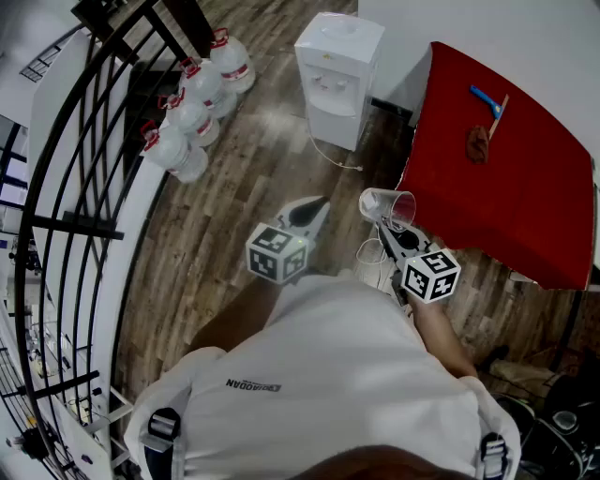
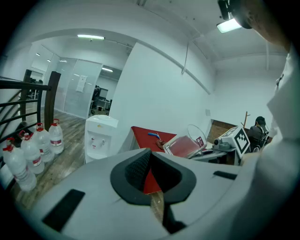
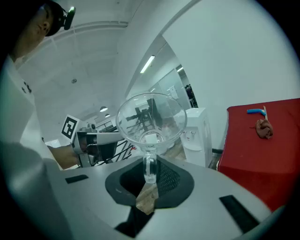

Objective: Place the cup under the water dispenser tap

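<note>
Handle of the clear, wide-mouthed cup (image 3: 150, 123) is half buried between the dark pads of the right gripper (image 3: 150, 171), which is clenched on it. The cup hangs on its side in mid-air, mouth pointing away from the claw. A white water dispenser (image 1: 337, 75) stands well apart at 12 o'clock, and a red-covered table (image 1: 511, 178) at 3. The left gripper (image 2: 150, 160) is pinched together on itself.

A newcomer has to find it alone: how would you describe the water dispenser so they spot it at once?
Start at the red table by the white wall; left of it in the head view, on the wooden floor, stands the water dispenser. It is a squat white box with two taps in a front recess, unlike the clear red-capped bottles beyond it.
</note>
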`<move>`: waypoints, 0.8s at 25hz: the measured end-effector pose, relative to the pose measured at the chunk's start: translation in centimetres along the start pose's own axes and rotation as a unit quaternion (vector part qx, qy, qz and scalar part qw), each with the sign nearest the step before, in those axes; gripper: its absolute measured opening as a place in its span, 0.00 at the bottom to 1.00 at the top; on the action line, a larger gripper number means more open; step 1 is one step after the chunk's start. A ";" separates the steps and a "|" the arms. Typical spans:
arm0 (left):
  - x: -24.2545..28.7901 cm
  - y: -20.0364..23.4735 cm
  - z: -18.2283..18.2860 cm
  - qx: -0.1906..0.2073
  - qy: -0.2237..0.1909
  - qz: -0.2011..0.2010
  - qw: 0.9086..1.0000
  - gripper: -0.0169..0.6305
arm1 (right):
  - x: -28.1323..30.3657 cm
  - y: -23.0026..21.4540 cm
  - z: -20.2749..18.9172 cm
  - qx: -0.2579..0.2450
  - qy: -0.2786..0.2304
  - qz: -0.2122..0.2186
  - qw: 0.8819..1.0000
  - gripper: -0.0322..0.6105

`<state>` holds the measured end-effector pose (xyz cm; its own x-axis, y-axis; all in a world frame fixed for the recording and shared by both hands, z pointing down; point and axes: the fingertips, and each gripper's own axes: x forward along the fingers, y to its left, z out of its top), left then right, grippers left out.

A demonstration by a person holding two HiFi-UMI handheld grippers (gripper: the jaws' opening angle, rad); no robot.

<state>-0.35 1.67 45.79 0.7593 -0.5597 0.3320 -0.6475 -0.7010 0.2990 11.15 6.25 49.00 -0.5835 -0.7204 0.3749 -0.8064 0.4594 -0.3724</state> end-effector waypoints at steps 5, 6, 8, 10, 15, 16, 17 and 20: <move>0.2 0.4 0.1 -0.001 0.000 0.000 1.000 0.02 | 0.5 -0.1 0.2 -0.004 0.000 0.001 1.000 0.11; 0.3 0.5 0.1 -0.001 0.000 0.000 1.000 0.02 | 0.6 -0.1 0.3 -0.005 0.000 0.001 1.000 0.11; 0.5 0.5 0.2 -0.001 -0.001 0.000 1.000 0.02 | 0.6 -0.2 0.3 -0.006 0.001 0.002 1.000 0.11; 0.5 0.4 0.2 -0.001 -0.001 0.000 1.000 0.02 | 0.6 -0.2 0.2 -0.003 0.003 0.005 1.000 0.11; 0.5 0.4 0.3 -0.002 -0.001 -0.001 1.000 0.02 | 0.6 0.2 0.5 0.006 0.000 0.015 1.000 0.11; 0.6 0.4 0.3 -0.002 -0.001 -0.001 1.000 0.02 | 0.7 0.2 0.4 0.003 0.003 0.014 1.000 0.11; 0.6 0.4 0.3 -0.002 -0.001 -0.001 1.000 0.02 | 0.7 0.2 0.4 0.002 0.005 0.014 1.000 0.11; 0.4 0.4 0.3 -0.001 -0.003 -0.001 1.000 0.02 | 0.7 0.3 0.1 0.003 0.007 0.013 1.000 0.11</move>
<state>-0.25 1.07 45.80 0.7606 -0.5609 0.3269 -0.6464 -0.7014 0.3005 10.52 5.80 49.04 -0.6058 -0.7006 0.3772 -0.7903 0.4750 -0.3871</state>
